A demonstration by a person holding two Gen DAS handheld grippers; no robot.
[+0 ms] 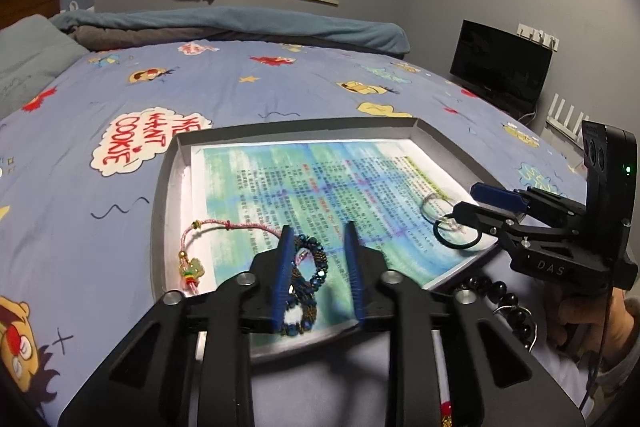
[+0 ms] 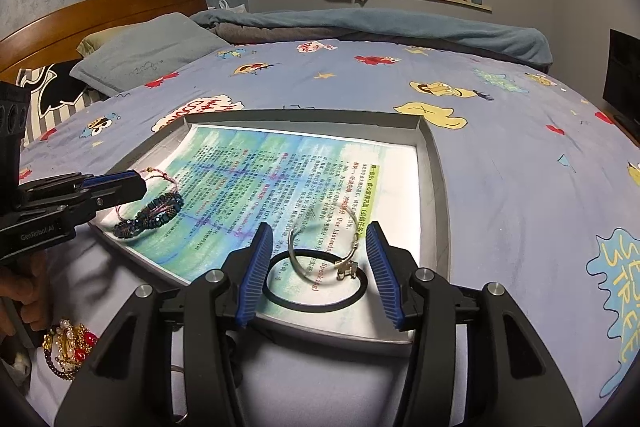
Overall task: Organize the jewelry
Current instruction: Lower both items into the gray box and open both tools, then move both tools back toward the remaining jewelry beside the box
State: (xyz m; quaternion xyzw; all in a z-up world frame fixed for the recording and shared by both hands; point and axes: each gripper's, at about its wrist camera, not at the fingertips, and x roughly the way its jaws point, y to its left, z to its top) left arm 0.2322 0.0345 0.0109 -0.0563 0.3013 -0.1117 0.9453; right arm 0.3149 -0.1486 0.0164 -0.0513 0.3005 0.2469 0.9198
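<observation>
On the bed sat a shallow tray lined with a printed sheet, already holding four pieces. The left hand-held gripper had its fingers apart, straddling a blue beaded bracelet without clamping it; a pink cord bracelet lay just beside it, its cord passing under the beads. The right hand-held gripper was also apart, poised over a silver bangle that overlapped a black hair tie at the tray's near edge.

The risks I'd judge likeliest came from those overlaps: closing on the bangle could drag the tie with it or push both over the low rim, and lifting the beaded bracelet could snag the pink cord. The soft mattress might let the tray tip under pressure. More jewelry waited outside the tray: black beads and a red-and-gold cluster
</observation>
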